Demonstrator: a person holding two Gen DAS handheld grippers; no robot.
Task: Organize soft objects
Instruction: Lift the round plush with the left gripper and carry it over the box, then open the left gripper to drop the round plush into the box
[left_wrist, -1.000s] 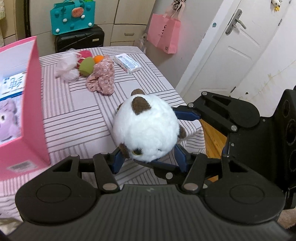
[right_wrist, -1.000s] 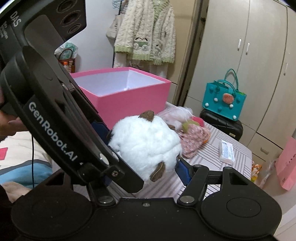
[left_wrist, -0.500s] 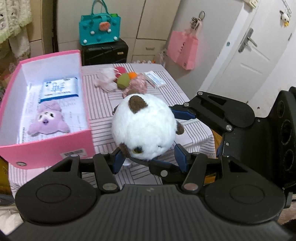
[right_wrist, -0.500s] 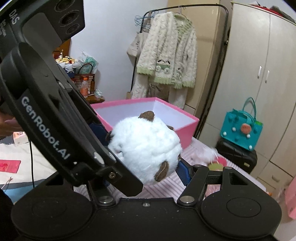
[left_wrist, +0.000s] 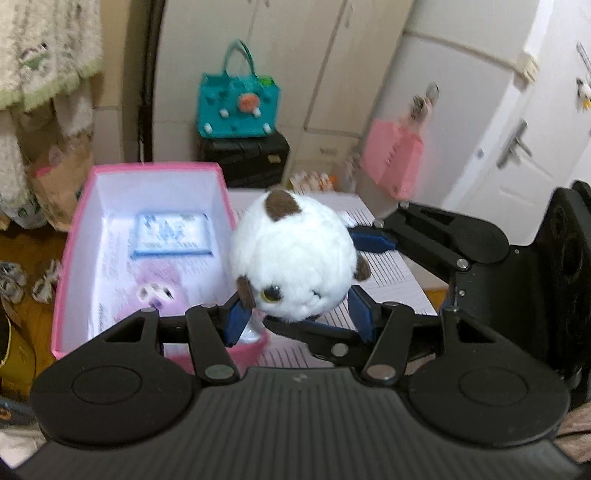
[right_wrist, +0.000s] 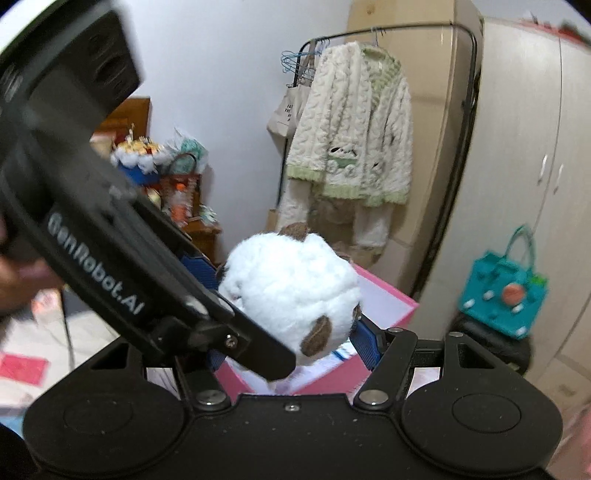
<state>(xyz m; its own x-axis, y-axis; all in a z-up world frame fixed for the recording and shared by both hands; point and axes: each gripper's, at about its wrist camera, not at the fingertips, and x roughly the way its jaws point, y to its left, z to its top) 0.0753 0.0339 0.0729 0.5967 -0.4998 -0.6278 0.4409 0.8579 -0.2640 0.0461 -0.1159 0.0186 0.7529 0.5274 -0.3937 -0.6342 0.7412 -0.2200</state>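
A round white plush toy (left_wrist: 291, 258) with brown patches hangs in the air, gripped from two sides. My left gripper (left_wrist: 297, 315) is shut on its lower part, blue pads pressed into the fur. My right gripper (right_wrist: 291, 347) is shut on it crosswise, one blue finger (left_wrist: 371, 238) showing at the toy's right in the left wrist view. The toy hovers over the right wall of the open pink box (left_wrist: 70, 258), which holds a purple plush (left_wrist: 155, 299) and a tissue pack (left_wrist: 171, 234). In the right wrist view the left gripper's black body (right_wrist: 92, 236) hides the toy's (right_wrist: 291, 284) left side.
The striped tablecloth (left_wrist: 391, 273) lies right of the box. Behind stand a teal bag (left_wrist: 236, 107) on a black case (left_wrist: 247, 157), a pink bag (left_wrist: 391, 164) on the wardrobe, a white door (left_wrist: 517, 147) and a cream cardigan (right_wrist: 351, 140) on a rack. A hand (right_wrist: 22, 277) shows at far left.
Both grippers have lifted the white plush and carried it toward the pink box, whose inside now lies just left of it. The other soft things on the table have dropped out of sight.
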